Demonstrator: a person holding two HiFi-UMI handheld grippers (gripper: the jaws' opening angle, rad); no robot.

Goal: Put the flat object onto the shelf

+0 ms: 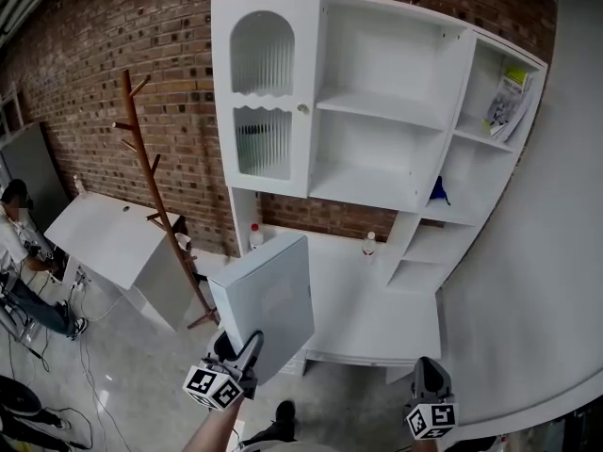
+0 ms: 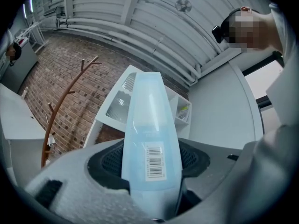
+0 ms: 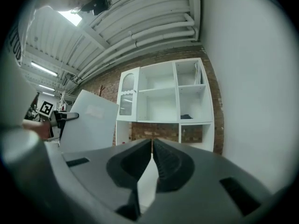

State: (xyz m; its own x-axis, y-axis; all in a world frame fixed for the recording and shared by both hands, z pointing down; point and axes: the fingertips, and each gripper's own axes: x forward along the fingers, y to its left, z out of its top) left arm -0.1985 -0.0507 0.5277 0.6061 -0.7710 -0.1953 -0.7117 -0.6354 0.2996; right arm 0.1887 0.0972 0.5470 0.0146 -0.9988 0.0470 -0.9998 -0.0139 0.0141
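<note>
Your left gripper (image 1: 247, 354) sits at the bottom of the head view, and its jaws are clenched on the lower edge of the flat object (image 1: 268, 304). That is a pale blue-grey panel, standing nearly upright and leaning a little to one side, held in the air in front of the shelf unit (image 1: 377, 111) and not resting on any shelf. In the left gripper view you see the panel edge-on between the jaws, with a barcode label (image 2: 155, 161) facing the camera.

Your right gripper (image 1: 426, 377) is low on the right, well apart from the panel. Its jaws are pressed together with nothing between them, and they point toward the shelf unit.

Beyond the panel lies the unit's white desk (image 1: 353, 314). Two small bottles stand at its back edge, one on the left (image 1: 254, 236) and one further right (image 1: 368, 244).

Above the desk are the open white compartments. A glass-fronted door (image 1: 264, 97) closes the left part. A dark blue thing (image 1: 439, 192) lies in a right-hand compartment, and a printed booklet (image 1: 509, 102) leans in the top right one.

A curved white wall (image 1: 546, 252) fills the right side. To the left of the unit stands a wooden coat rack (image 1: 151, 177), beside a slanted white board (image 1: 104, 234). A seated person (image 1: 19, 252) is at the far left edge. A brick wall (image 1: 141, 36) runs behind it all.
</note>
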